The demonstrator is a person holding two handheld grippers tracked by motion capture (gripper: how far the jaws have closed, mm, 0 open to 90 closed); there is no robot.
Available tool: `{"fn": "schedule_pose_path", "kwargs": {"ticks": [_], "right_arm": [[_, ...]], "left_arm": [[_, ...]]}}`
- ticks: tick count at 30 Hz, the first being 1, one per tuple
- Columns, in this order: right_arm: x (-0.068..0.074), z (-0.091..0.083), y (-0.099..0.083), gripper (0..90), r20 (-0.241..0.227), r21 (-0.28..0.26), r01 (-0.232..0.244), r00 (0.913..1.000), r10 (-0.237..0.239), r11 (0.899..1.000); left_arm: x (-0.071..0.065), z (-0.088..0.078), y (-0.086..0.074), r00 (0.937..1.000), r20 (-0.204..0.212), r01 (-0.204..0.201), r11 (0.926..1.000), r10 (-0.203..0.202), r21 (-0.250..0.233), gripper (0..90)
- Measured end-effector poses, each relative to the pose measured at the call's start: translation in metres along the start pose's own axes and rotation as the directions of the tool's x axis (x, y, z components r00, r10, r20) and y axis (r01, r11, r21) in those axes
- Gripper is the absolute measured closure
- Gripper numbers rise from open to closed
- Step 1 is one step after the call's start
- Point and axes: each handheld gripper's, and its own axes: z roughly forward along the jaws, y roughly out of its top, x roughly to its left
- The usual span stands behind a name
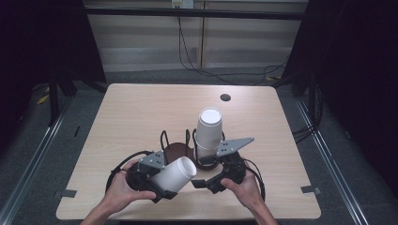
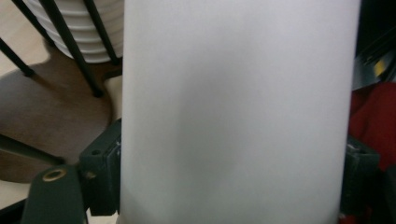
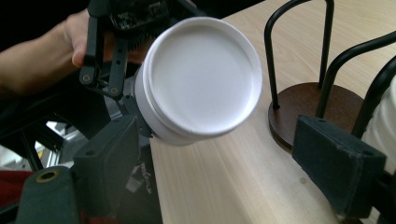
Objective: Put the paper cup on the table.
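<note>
The person's left hand (image 1: pixel 123 187) wraps the black left gripper (image 1: pixel 157 180) from below and outside, forearm rising from the near table edge; its jaws are clamped on the side wall of a white paper cup (image 1: pixel 173 174), which lies tilted on its side in the air just in front of the dark round wooden base of a black wire cup holder (image 1: pixel 180 150), closed bottom pointing up and right; in the left gripper view the cup's wall (image 2: pixel 233 112) stands between the two black pads, pressed by both. The right hand (image 1: pixel 244 187) grips the black right gripper (image 1: pixel 202 183) just right of the holder's base, wrist bent inward so the jaws point left toward the held cup; its jaws are spread apart with nothing between them, the cup's bottom (image 3: pixel 203 77) lying beyond them. A stack of white paper cups (image 1: pixel 209 133) stands upside down in the holder's right bay. The holder rests on a pale wooden table (image 1: pixel 141 112).
</note>
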Motion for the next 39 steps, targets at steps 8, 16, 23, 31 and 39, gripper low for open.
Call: {"fn": "schedule_pose_path", "kwargs": {"ticks": [8,16,23,31,39], "right_arm": [[-0.002,-0.004,-0.004,14.5,0.025,0.013,-0.002,0.9997,0.002,1.0],[-0.002,-0.003,-0.004,14.4,0.029,0.093,0.034,0.9989,-0.037,0.995],[-0.003,0.005,-0.004,15.5,0.019,0.186,0.062,0.9976,-0.067,0.981],[-0.005,0.016,-0.005,18.3,0.003,0.293,0.08,0.9964,-0.084,0.953],[-0.003,0.018,-0.002,15.0,0.034,0.345,0.107,0.9914,-0.126,0.932]], "left_arm": [[-0.005,0.002,0.02,0.9977,-0.006,-0.067,0.9935,0.068,0.092,18.4],[-0.006,0.0,0.024,0.9958,-0.015,-0.087,0.9828,0.091,0.163,18.6],[-0.006,0.006,0.026,0.9924,-0.014,-0.116,0.9666,0.122,0.229,18.7],[-0.008,0.013,0.027,0.9903,-0.007,-0.131,0.9474,0.139,0.292,18.7],[-0.007,0.018,0.028,0.988,-0.011,-0.141,0.9287,0.154,0.343,18.8]]}}
